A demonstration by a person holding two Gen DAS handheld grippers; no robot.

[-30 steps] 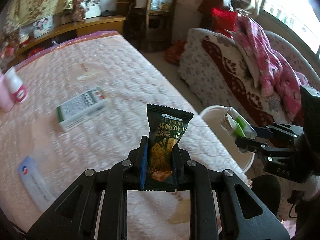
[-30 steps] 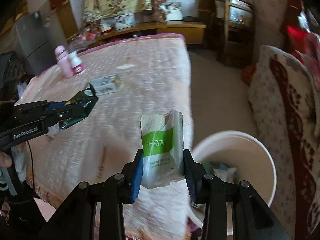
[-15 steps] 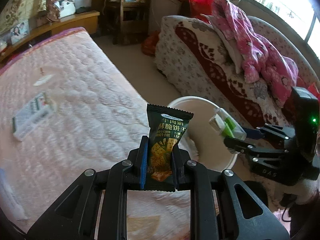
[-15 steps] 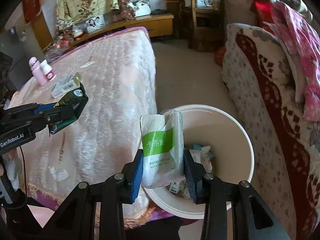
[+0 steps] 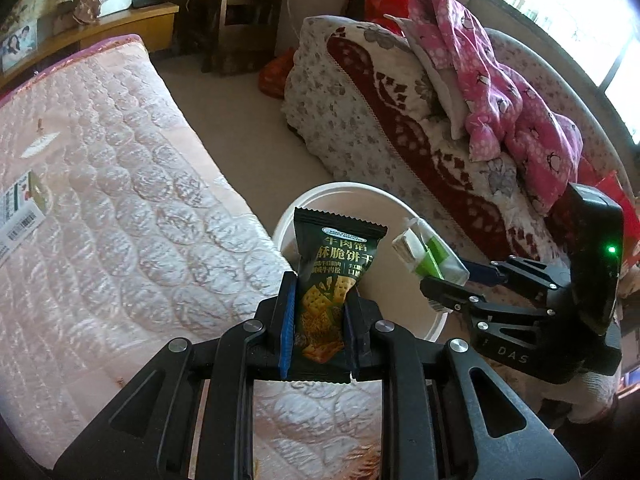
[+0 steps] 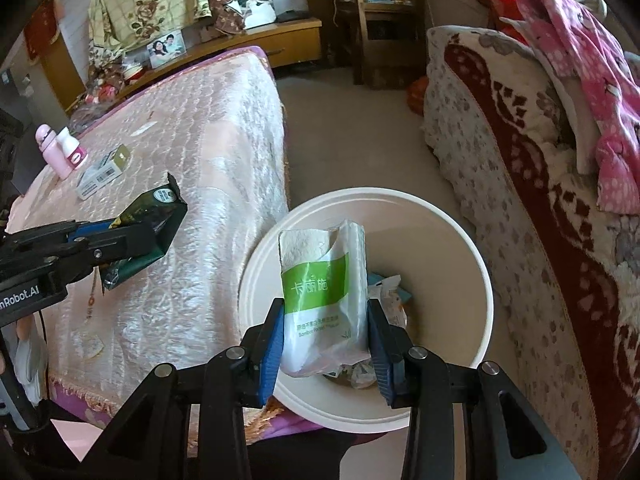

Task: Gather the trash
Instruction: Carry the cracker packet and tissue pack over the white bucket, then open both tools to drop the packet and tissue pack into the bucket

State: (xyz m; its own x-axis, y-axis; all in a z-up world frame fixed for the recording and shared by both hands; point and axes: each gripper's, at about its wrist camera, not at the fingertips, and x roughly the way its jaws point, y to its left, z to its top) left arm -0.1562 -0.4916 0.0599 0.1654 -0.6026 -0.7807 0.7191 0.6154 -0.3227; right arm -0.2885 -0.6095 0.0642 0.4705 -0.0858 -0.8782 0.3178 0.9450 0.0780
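While both loads hang near white bin [image 6: 476,252] beside bed [image 6: 192,184] corner, nothing is dropped yet. Left hand-held gripper [image 5: 318,320] clamped on dark cracker wrapper [image 5: 334,264], held above bed edge, short of bin rim. Right hand-held gripper [image 6: 326,340] closed on green-and-white tissue pack [image 6: 324,292], held over bin mouth. Some trash already seen inside bin. Box [image 6: 104,172] and two small bottles [image 6: 64,152] left on bed, toward far edge; whether trash, cannot be told.

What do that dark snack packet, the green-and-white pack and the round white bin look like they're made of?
Dark snack packet: glossy printed plastic film, judging by its crimped top edge and sheen.
Green-and-white pack: thin clear plastic wrap, wrinkled, over what look like soft paper tissues.
White bin: probably smooth moulded plastic, matte; could be otherwise.
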